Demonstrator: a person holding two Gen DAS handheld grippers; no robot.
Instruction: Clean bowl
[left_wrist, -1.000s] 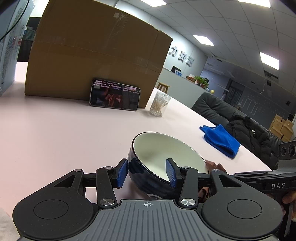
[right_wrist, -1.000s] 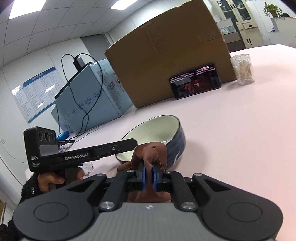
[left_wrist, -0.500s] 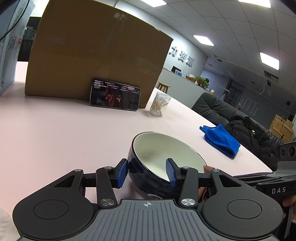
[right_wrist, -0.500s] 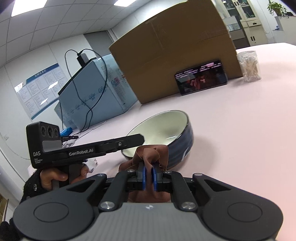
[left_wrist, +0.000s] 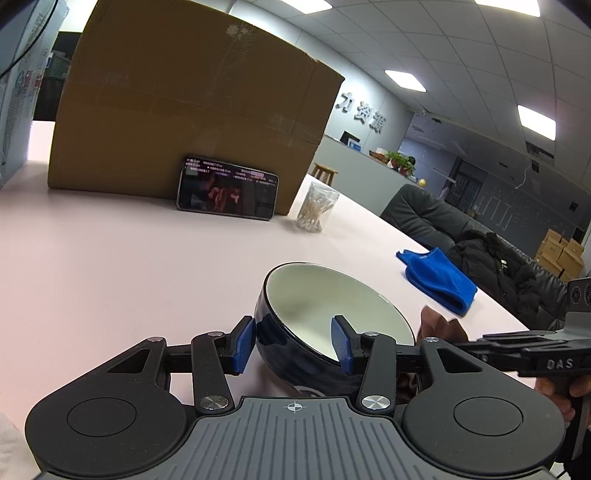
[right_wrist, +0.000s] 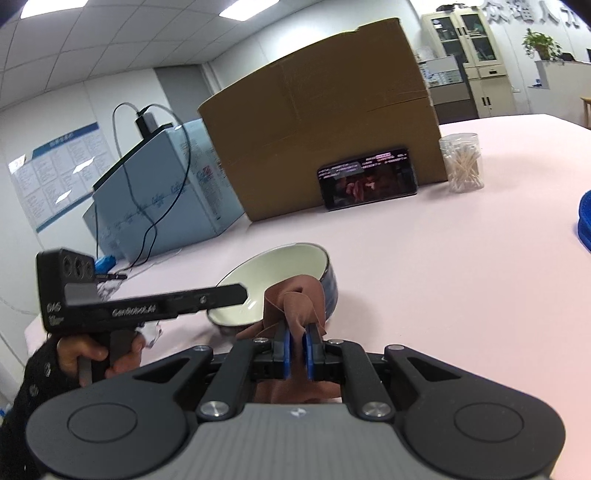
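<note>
A dark blue bowl (left_wrist: 314, 302) with a white inside stands tilted on the pink table. My left gripper (left_wrist: 293, 347) straddles its near rim: one blue pad is outside the wall, the other inside. The jaws stand apart with the rim between them; whether they press it I cannot tell. My right gripper (right_wrist: 297, 350) is shut on a brown cloth (right_wrist: 293, 304) and holds it at the bowl's (right_wrist: 280, 269) rim. The cloth also shows beside the bowl in the left wrist view (left_wrist: 437, 323).
A large cardboard box (left_wrist: 192, 125) stands at the back with a phone (left_wrist: 227, 194) leaning on it. A jar of cotton swabs (left_wrist: 316, 206) is beside it. A blue cloth (left_wrist: 437, 278) lies at the right. A light blue box (right_wrist: 155, 199) with cables stands at the left.
The right gripper has moved with the brown cloth along the bowl and turned to the right. The left gripper and the bowl have stayed in place.
</note>
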